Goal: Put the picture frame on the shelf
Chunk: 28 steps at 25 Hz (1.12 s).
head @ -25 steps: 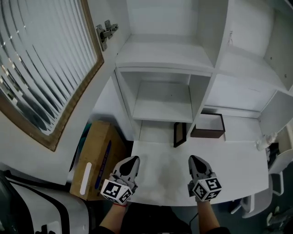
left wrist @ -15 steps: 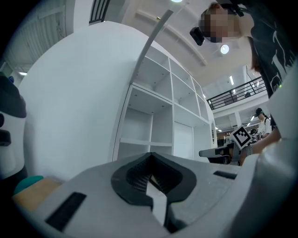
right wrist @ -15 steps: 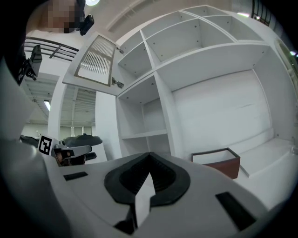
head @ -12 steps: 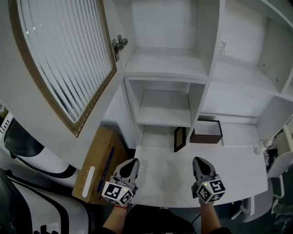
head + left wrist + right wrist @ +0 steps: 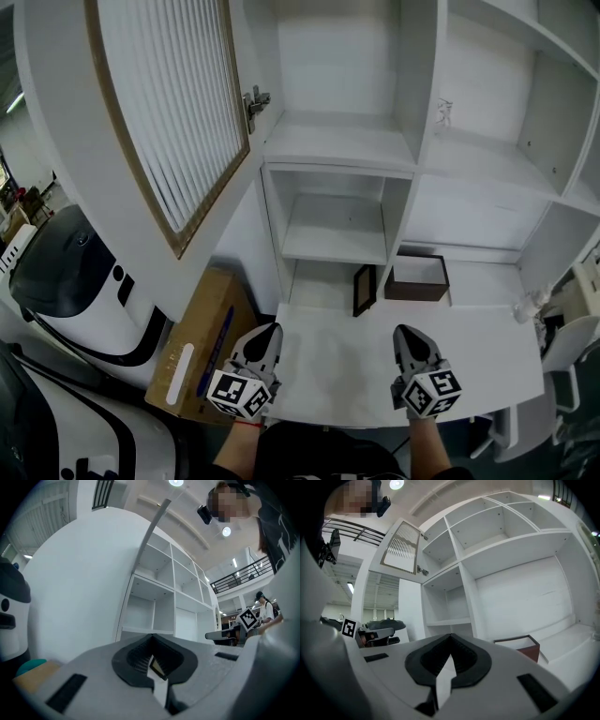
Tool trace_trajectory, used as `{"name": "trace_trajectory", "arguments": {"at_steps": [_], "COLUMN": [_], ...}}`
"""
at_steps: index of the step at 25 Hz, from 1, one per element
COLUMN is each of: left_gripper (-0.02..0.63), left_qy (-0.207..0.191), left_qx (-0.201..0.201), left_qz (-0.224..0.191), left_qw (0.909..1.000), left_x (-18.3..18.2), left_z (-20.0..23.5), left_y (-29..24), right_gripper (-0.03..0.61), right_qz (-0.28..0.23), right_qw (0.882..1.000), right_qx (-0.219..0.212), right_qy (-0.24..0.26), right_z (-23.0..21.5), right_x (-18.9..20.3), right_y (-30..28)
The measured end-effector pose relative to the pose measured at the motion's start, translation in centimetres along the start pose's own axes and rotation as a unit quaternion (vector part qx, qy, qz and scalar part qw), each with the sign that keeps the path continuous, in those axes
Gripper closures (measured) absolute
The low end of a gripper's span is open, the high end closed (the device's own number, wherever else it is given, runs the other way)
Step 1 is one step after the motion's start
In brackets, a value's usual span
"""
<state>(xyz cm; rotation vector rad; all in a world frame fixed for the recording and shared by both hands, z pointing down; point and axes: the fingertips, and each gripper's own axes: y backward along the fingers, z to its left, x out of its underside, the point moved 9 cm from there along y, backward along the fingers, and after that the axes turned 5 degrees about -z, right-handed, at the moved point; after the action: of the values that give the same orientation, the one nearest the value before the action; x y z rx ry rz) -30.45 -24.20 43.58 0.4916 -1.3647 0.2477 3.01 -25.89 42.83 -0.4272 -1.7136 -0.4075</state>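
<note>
Head view, fingers: we see the left gripper (image 5: 268, 331) and the right gripper (image 5: 405, 332) low over the near edge of the white desk top (image 5: 337, 370), both empty.
Head view, frame: the small dark-rimmed picture frame (image 5: 364, 290) stands upright at the foot of the white shelf unit (image 5: 339, 150), left of an open brown box (image 5: 417, 279), well ahead of both grippers.
Left gripper view: the jaws are pressed together on nothing; we glimpse the frame far beyond the tips.
Right gripper view: the jaws are clenched together, empty; the box sits ahead to the right.
</note>
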Motion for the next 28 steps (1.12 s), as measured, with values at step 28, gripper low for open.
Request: {"name": "trace_trajectory", "arguments": {"at_steps": [28], "left_gripper": [0.611], "left_qy": [0.000], "left_qx": [-0.014], "left_qz": [0.025], "left_qw": [0.9996], "left_x": [0.8], "left_z": [0.4], "left_y": [-0.7], "right_gripper": [0.574], "right_qz": [0.021], "right_qw": [0.999], "right_qx": [-0.008], "right_qy": [-0.026], "right_z": [-1.0], "right_x": [1.8], "right_y": [-1.4]}}
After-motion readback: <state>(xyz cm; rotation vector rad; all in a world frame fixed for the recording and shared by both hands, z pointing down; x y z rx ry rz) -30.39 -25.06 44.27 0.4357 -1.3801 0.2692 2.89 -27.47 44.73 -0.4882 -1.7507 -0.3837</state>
